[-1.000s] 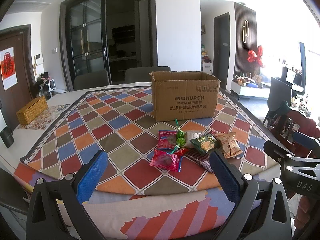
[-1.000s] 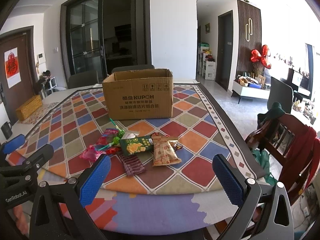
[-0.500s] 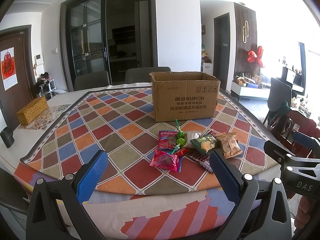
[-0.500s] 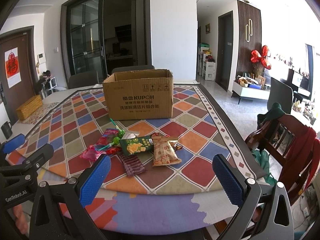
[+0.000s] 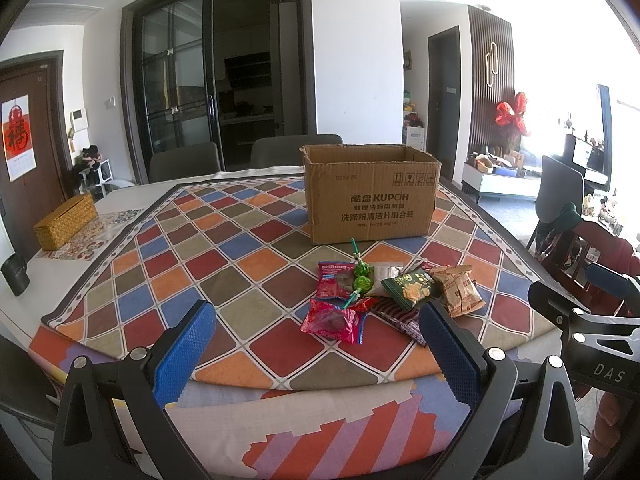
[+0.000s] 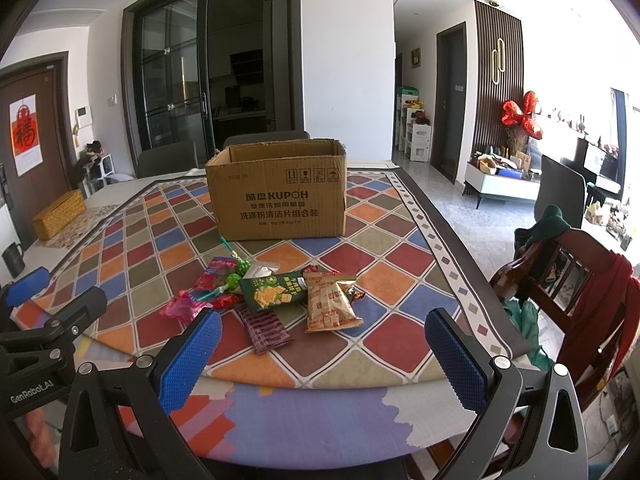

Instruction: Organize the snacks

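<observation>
An open cardboard box (image 5: 370, 196) (image 6: 278, 194) stands on the chequered tablecloth. In front of it lies a pile of snacks: a pink packet (image 5: 334, 320) (image 6: 184, 306), a red packet (image 5: 334, 278), green lollipops (image 5: 362, 276) (image 6: 236, 276), a green cracker bag (image 5: 408, 288) (image 6: 272, 290), a tan bag (image 5: 458, 288) (image 6: 330, 302) and a dark striped packet (image 6: 266, 328). My left gripper (image 5: 316, 352) is open and empty, short of the pile. My right gripper (image 6: 320, 356) is open and empty, also short of the pile.
A woven yellow box (image 5: 66, 220) and a dark mug (image 5: 14, 276) sit at the table's left. Grey chairs (image 5: 184, 166) stand behind the table. A wooden chair with red cloth (image 6: 572, 288) stands at the right. Each gripper shows in the other's view.
</observation>
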Tool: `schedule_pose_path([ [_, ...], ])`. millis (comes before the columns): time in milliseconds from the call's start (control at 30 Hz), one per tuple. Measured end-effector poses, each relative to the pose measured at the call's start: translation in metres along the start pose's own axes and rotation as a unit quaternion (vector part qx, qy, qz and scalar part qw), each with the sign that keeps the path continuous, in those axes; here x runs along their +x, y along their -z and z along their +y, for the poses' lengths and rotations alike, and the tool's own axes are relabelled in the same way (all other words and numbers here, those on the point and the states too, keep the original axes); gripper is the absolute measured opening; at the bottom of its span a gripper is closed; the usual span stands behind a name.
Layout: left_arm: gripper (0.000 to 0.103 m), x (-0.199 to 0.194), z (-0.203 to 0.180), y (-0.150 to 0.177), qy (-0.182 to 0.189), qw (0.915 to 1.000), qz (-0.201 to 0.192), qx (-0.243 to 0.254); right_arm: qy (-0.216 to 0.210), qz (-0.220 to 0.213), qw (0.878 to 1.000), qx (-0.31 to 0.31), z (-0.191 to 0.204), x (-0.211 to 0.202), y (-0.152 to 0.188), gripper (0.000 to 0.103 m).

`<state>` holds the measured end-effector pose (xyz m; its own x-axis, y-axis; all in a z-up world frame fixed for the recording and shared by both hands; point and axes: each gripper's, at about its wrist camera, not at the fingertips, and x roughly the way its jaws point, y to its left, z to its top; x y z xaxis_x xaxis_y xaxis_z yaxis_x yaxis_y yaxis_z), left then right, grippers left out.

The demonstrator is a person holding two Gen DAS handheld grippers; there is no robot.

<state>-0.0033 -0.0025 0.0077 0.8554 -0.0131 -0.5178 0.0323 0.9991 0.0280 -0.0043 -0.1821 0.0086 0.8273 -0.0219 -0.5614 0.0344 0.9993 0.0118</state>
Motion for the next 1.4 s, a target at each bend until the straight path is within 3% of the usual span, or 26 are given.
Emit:
schedule_pose_path([
  [767,0.103,0.002,0.007,-0.001,0.001,1.0000,0.007,-0.005,-0.002,0.006,1.000,-0.003,0.002,0.001,0.001,0.103],
  [1233,0.103,0.050,0.024,0.003,0.004,0.9974,0.066,-0.029,-0.020,0.070,0.997,-0.035,0.021,0.043,-0.002,0.102],
  [1400,0.097,0.072,0.030,0.003,0.013,0.9956,0.089,-0.026,-0.032,0.106,0.993,-0.047,0.032,0.067,0.000,0.102],
])
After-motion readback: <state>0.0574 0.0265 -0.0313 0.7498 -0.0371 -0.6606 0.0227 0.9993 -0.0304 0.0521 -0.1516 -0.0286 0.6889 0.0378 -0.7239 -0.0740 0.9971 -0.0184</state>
